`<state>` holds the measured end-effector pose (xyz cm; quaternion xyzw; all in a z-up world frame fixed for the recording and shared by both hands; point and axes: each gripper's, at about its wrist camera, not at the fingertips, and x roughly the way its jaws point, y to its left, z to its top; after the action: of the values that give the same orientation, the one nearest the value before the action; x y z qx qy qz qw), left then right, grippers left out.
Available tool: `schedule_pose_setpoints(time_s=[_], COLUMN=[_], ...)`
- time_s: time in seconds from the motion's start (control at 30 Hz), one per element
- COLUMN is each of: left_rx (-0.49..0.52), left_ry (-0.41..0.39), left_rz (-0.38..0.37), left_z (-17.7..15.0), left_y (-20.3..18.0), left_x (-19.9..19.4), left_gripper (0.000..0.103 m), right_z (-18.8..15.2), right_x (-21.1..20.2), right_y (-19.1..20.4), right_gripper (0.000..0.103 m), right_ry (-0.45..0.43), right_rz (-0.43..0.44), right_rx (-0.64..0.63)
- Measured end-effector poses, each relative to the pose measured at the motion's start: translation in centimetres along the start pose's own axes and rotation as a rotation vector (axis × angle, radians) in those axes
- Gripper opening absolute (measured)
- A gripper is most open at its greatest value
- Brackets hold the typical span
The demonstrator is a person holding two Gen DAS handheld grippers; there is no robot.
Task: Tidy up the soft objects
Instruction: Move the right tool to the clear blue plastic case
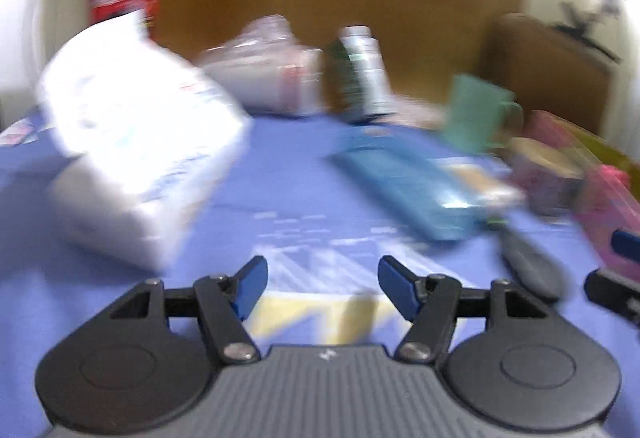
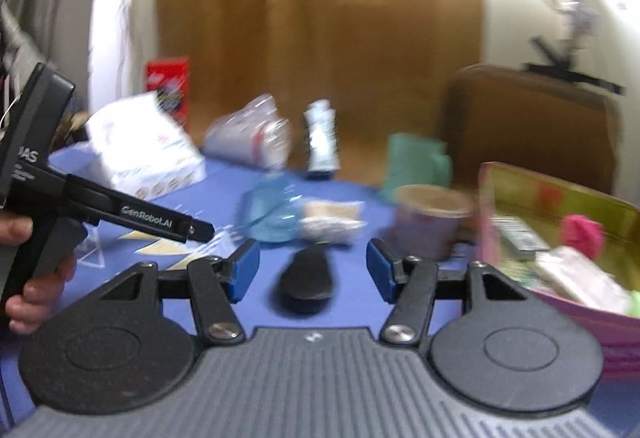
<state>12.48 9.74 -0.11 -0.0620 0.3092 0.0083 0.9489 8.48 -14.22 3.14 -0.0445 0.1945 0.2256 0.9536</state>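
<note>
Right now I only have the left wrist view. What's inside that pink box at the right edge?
Observer: The right wrist view looks into the pink box. It holds a crumpled pink piece and pale packets.
Operator: Are the right tongs carrying anything?
Observer: No. The right tongs are open and empty, with a flat black piece on the cloth ahead of the gap.
Operator: How do my left tongs look from outside?
Observer: A hand grips their handle, and the left tongs point over the blue cloth.

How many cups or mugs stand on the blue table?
2: a green mug at the far side by the brown chair, and a brownish cup nearer, left of the pink box. Blur could hide others.
</note>
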Motion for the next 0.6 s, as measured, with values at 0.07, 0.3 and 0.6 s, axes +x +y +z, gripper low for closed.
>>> schedule_pose_setpoints(time_s=[0.07,0.3,0.6], left_rx=[-0.028,-0.033,-0.049], left_ry=[-0.006,-0.011,-0.017], left_rz=[0.012,0.023,0.018], left_z=[0.2,0.4,0.2], left_y=[1.0,1.2,1.2], left_x=[-0.1,0.1,0.1], left_gripper=[0.063,0.065,0.065], right_z=[1.1,4.8,3.5], right_x=[2.5,11.7,15.3], right_y=[0.7,1.9,3.2], right_gripper=[0.061,0.061,0.057], right_ry=[0.031,0.131,0.241], right_rz=[0.022,0.002,0.006], right_rx=[-0.005,-0.005,-0.015])
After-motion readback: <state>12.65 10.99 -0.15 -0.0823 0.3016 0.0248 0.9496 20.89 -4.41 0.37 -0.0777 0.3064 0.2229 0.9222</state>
